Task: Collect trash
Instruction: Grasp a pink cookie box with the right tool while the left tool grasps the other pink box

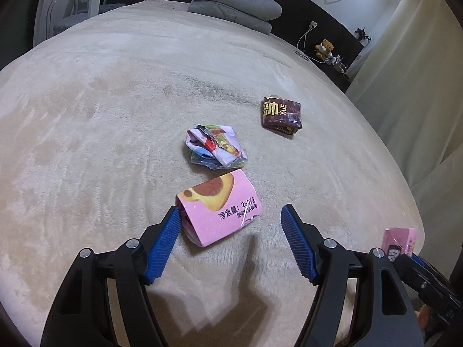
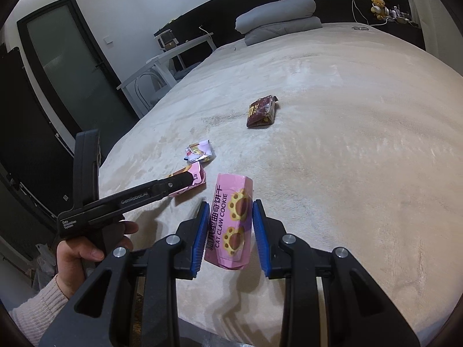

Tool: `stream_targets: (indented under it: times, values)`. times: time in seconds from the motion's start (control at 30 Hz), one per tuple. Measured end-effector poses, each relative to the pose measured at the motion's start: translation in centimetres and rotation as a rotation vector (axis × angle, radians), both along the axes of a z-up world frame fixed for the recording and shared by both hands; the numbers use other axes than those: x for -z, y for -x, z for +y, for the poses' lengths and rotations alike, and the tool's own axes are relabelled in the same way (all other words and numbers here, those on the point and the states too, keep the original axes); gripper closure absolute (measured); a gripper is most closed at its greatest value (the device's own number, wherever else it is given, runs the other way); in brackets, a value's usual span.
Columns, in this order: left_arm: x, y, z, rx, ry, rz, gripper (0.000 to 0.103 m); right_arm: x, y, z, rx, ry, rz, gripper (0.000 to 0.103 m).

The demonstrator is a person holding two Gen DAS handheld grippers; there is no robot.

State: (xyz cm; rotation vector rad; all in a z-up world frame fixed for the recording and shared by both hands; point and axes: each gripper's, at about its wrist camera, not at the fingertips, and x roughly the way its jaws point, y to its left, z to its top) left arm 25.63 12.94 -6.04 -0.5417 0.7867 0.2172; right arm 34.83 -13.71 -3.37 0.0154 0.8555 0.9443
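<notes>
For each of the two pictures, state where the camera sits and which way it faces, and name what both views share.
Left wrist: on the left gripper, looking down its blue fingers across the bed at a pink cookie box piece; jaws open around it.
Right wrist: on the right gripper, facing the headboard; jaws shut on the pink cookie box; the person's left hand and sleeve show.
Shared: the crumpled wrapper, brown packet and grey folded blanket.
</notes>
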Motion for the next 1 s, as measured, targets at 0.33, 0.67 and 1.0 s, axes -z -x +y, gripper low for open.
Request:
stream_targets:
  times: [0.33, 0.67, 1.0]
  values:
    - [0.4, -2.3, -1.0, -0.010, -0.086, 0.029, 0.033, -0.1, -0.7, -2.4, 0.033, -0.002, 0.002, 0.071]
    - [0.9, -4.1, -0.7, -0.044, -0.149, 0.057, 0.033, 0.0, -0.6, -2.8, 0.039, 0.002, 0.006, 0.071]
    - [1.0, -4.6, -0.9, -0.057, -0.200, 0.075, 0.044, 0.1, -0.7, -2.7, 0.043, 0.007, 0.000, 0.071]
